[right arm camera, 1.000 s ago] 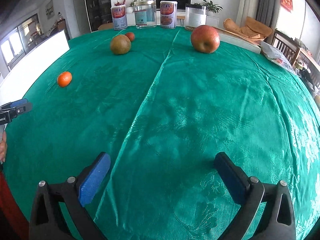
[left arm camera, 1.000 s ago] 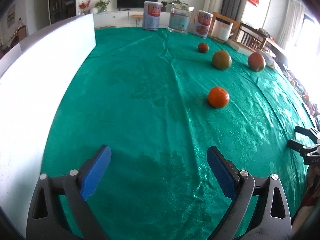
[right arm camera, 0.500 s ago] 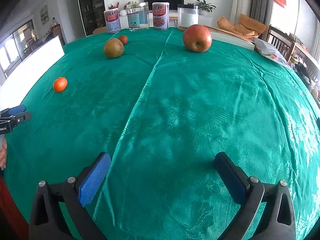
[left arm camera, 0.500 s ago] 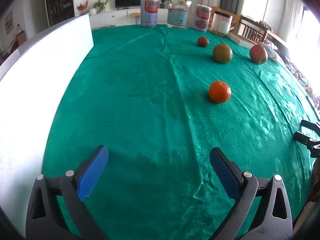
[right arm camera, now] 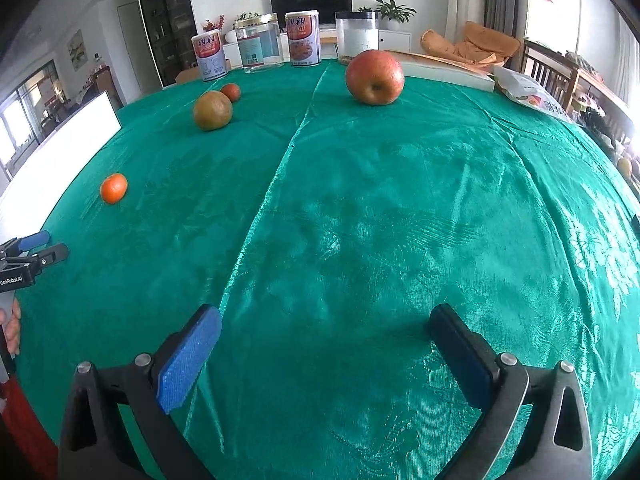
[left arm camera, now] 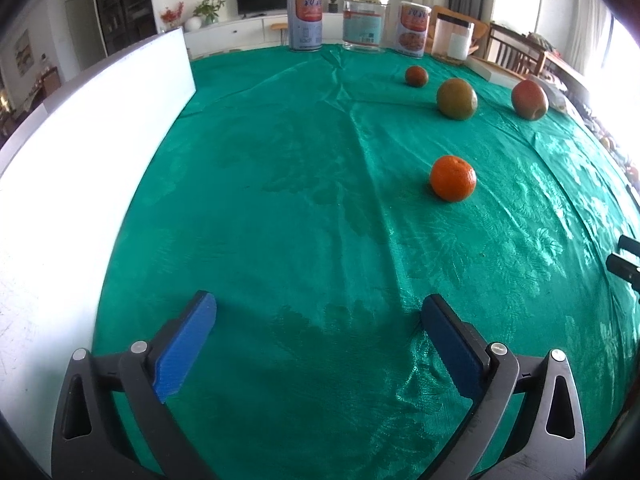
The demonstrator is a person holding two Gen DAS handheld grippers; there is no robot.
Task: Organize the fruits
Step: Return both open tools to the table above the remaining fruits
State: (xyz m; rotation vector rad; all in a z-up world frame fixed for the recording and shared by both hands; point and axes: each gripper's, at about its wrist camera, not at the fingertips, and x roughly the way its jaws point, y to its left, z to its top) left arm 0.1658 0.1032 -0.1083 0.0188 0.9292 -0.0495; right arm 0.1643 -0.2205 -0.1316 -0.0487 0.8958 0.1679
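Four fruits lie apart on the green tablecloth [left arm camera: 300,208]. An orange mandarin [left arm camera: 453,178] [right arm camera: 114,188] is the nearest to my left gripper [left arm camera: 318,312], ahead of it and to the right. Farther back are a brownish-green pear [left arm camera: 457,98] [right arm camera: 212,111], a small red fruit [left arm camera: 416,76] [right arm camera: 230,91] and a red apple [left arm camera: 529,99] [right arm camera: 375,76]. My left gripper stands wide open over bare cloth, nothing between its blue pads. My right gripper [right arm camera: 326,324] is open too and holds nothing; the apple is far ahead of it.
A white board [left arm camera: 80,152] runs along the table's left side. Two cans [left arm camera: 305,21] [left arm camera: 414,29], a glass jar [left arm camera: 363,22] and a clear container [left arm camera: 455,41] line the far edge. A white box [right arm camera: 444,70] and a snack bag [right arm camera: 532,94] lie at the far right.
My left gripper's pads have spread slightly wider. Both views have tilted a little, so the fruits sit slightly differently in frame. No fruit has moved on the cloth.
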